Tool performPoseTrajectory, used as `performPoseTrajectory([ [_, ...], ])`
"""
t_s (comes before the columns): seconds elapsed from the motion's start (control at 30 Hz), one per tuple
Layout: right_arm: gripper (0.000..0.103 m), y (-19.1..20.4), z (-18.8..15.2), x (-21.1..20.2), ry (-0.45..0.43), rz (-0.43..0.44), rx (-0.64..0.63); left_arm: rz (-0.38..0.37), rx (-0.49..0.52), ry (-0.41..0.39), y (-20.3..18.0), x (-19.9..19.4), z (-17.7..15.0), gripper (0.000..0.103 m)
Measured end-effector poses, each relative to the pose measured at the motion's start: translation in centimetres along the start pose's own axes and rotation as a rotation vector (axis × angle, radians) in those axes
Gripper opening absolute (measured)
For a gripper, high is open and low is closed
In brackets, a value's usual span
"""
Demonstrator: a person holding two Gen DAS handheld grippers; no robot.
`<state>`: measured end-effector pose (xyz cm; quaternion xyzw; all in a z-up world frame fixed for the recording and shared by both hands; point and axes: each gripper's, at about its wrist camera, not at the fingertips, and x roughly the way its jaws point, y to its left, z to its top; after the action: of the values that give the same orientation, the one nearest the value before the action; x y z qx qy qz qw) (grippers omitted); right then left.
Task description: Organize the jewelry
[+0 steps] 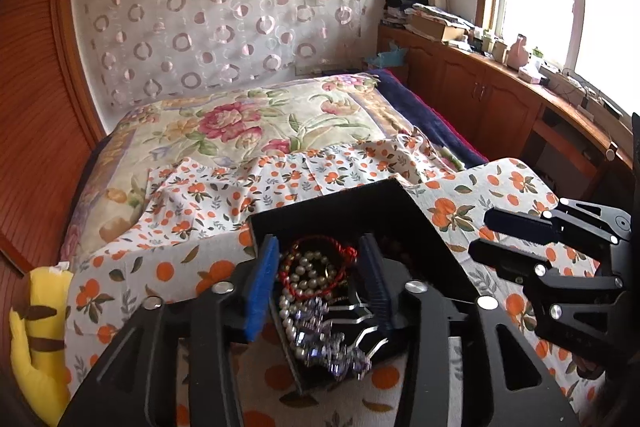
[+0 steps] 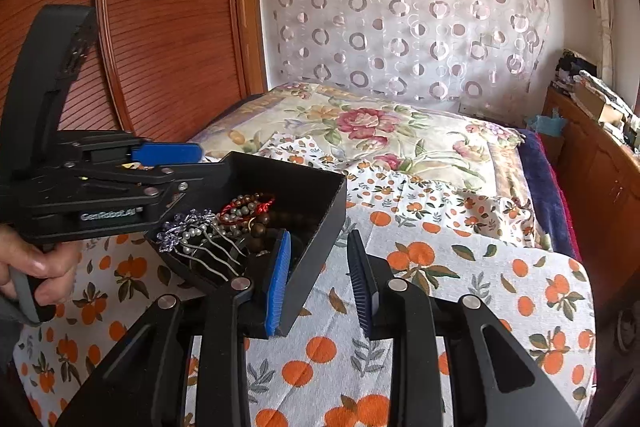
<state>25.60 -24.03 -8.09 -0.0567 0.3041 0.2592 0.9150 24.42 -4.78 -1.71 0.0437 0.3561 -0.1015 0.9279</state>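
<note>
Here, low in the left wrist view, the left gripper (image 1: 320,279) hangs over the black box (image 1: 384,211) with its fingers (image 1: 262,287) released and spread; nothing is pressed between them. Under that gap lie the jewelry pieces: a pearl strand (image 1: 308,273) coiled with a red cord bracelet (image 1: 344,251), and nearer the lens a crystal hair comb (image 1: 336,339) with thin metal prongs.

In the right wrist view, the right gripper (image 2: 320,275) straddles the box's near wall in mid-frame, one blue finger (image 2: 278,283) inside against the wall, the other outside on the cloth side with a gap between it and the wall. So these fingers are parted and not clamped on the wall.

By my reading the pieces are light but awkward. The pearls are smooth, slippery and limp, so they will sag and drag neighbours along; best pinched across a bunched coil. The cord is soft and grips well. The comb is stiff yet delicate: take it by its beaded spine, not the prongs. Dark wooden beads (image 2: 256,233) sit deeper in the box.

The box rests on the orange-print cloth (image 2: 480,287) covering the surface. Beyond, upper centre, is the floral bed (image 2: 380,131), then the circle-patterned curtain (image 2: 400,7).
</note>
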Motion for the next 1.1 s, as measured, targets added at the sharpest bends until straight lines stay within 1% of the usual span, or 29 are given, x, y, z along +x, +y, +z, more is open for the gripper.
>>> performPoseTrajectory([
  [0.03, 0.032, 0.0, -0.1, -0.3, 0.000, 0.000, 0.004, 0.003, -0.004, -0.006, 0.2, -0.5, -0.3, 0.054],
  [0.07, 0.032, 0.1, -0.2, -0.7, 0.000, -0.001, 0.009, 0.009, -0.010, -0.015, 0.3, -1.1, -0.6, 0.065],
  [0.1, 0.035, 0.2, -0.3, -1.2, -0.001, -0.002, 0.014, 0.018, -0.014, -0.024, 0.3, -1.6, -1.0, 0.069],
  [0.13, 0.043, 0.3, -0.5, -1.5, -0.003, -0.003, 0.019, 0.030, -0.018, -0.036, 0.4, -2.2, -1.3, 0.074],
  [0.17, 0.048, 0.4, -0.6, -1.9, -0.006, -0.005, 0.026, 0.041, -0.023, -0.047, 0.5, -2.9, -1.8, 0.077],
  [0.2, 0.055, 0.7, -1.0, -2.4, -0.009, -0.007, 0.036, 0.046, -0.028, -0.052, 0.5, -3.4, -2.2, 0.080],
  [0.23, 0.061, 0.8, -1.2, -2.7, -0.009, -0.009, 0.044, 0.051, -0.033, -0.055, 0.6, -3.8, -2.5, 0.084],
  [0.27, 0.064, 0.9, -1.6, -3.1, -0.010, -0.013, 0.052, 0.061, -0.038, -0.060, 0.6, -4.5, -3.0, 0.088],
  [0.33, 0.078, 1.3, -2.3, -3.9, -0.015, -0.034, 0.070, 0.083, -0.036, -0.068, 0.6, -5.5, -3.8, 0.092],
  [0.37, 0.082, 1.4, -2.7, -4.2, -0.017, -0.042, 0.081, 0.093, -0.037, -0.073, 0.5, -6.1, -4.3, 0.094],
  [0.43, 0.090, 1.7, -3.3, -4.8, -0.019, -0.052, 0.096, 0.090, -0.049, -0.076, 0.6, -7.2, -5.4, 0.095],
  [0.57, 0.094, 2.3, -4.6, -5.9, -0.019, -0.081, 0.117, 0.099, -0.057, -0.065, 0.3, -8.4, -6.9, 0.095],
  [0.63, 0.099, 2.7, -5.1, -6.6, -0.024, -0.108, 0.121, 0.103, -0.057, -0.070, -0.1, -9.3, -7.8, 0.095],
  [0.7, 0.100, 3.0, -5.5, -7.4, -0.034, -0.120, 0.122, 0.099, -0.061, -0.075, -0.2, -10.1, -8.3, 0.095],
  [0.77, 0.100, 3.4, -5.8, -8.5, -0.048, -0.137, 0.128, 0.099, -0.070, -0.083, -0.3, -11.0, -8.8, 0.095],
  [0.87, 0.100, 4.0, -6.0, -10.5, -0.095, -0.134, 0.139, 0.102, -0.084, -0.101, -0.5, -12.7, -9.6, 0.095],
  [0.97, 0.100, 4.7, -6.0, -12.4, -0.138, -0.149, 0.140, 0.116, -0.095, -0.120, -0.7, -14.3, -10.4, 0.095],
  [1.1, 0.100, 5.4, -6.0, -14.2, -0.169, -0.147, 0.138, 0.131, -0.100, -0.139, -1.0, -16.1, -11.2, 0.095],
])
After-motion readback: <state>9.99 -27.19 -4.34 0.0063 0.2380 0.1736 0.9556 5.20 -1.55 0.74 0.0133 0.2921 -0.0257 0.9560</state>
